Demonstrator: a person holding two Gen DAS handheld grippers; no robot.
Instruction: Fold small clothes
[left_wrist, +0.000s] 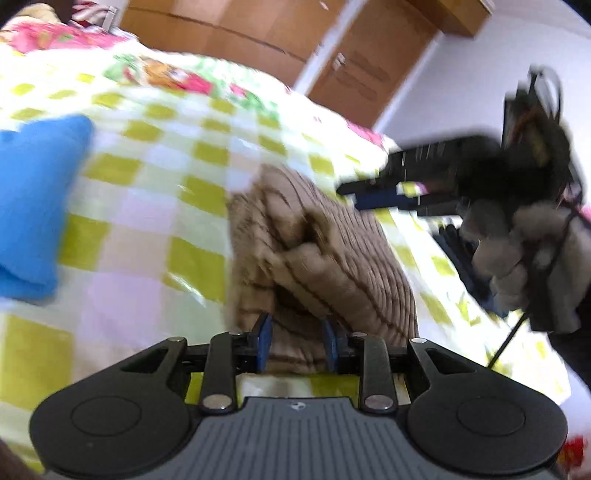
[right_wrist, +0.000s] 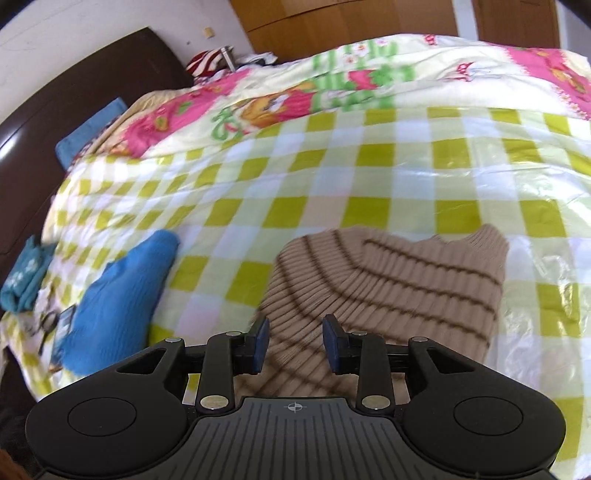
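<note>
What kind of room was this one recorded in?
Most likely a bedroom: the clothes lie on a bed with a checked quilt, a dark headboard stands at one end, and wooden wardrobe doors rise behind it.

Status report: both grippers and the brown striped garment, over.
Left gripper gripping brown striped garment. Right gripper open above it. Blue cloth lies apart.

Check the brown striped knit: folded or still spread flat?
Folded, roughly. The brown striped knit is doubled into a bunched bundle on the checked bedspread, its layers overlapping in the left wrist view. Neatness: cannot tell, blurred.
</note>
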